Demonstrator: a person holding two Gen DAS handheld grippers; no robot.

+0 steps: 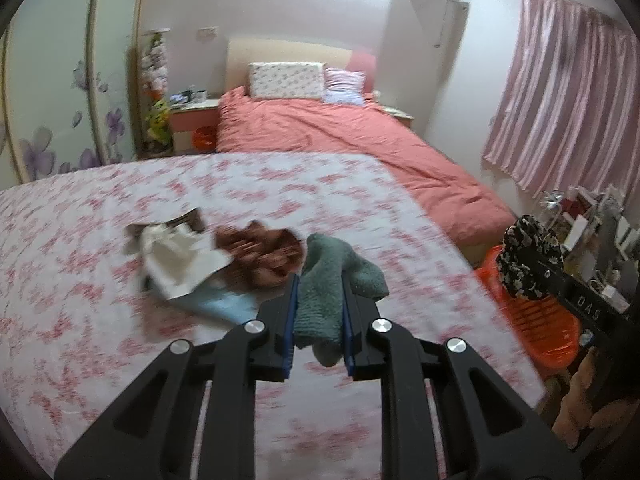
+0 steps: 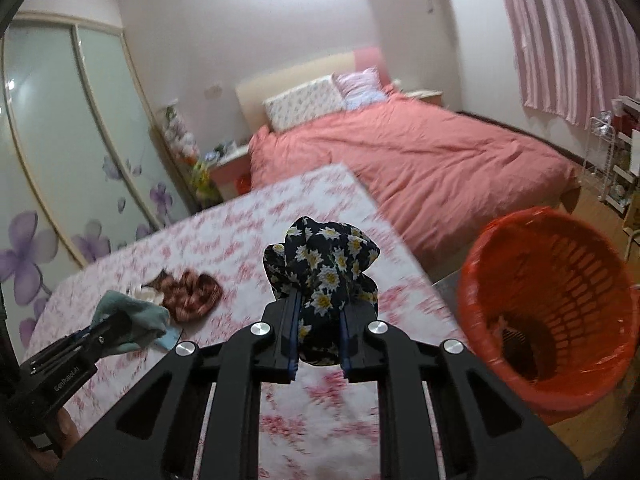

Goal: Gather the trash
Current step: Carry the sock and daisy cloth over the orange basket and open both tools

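Left gripper [image 1: 319, 312] clamps a green cloth [image 1: 332, 280], right gripper [image 2: 319, 320] clamps a flowered cloth [image 2: 324, 268], both above the table [image 2: 240, 232]. Carry over the orange basket [image 2: 500, 240] (keep the clamps tight), then release.

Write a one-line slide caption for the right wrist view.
Right gripper clamps a black floral cloth above the floral table, orange basket to its right.

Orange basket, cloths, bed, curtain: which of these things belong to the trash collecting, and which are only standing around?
Belong to the job:
- green cloth in the left gripper
- black flowered cloth in the right gripper
- brown cloth and white paper on the flowered table
- orange basket

Only lying about:
- bed
- pillows
- pink curtain
- wardrobe
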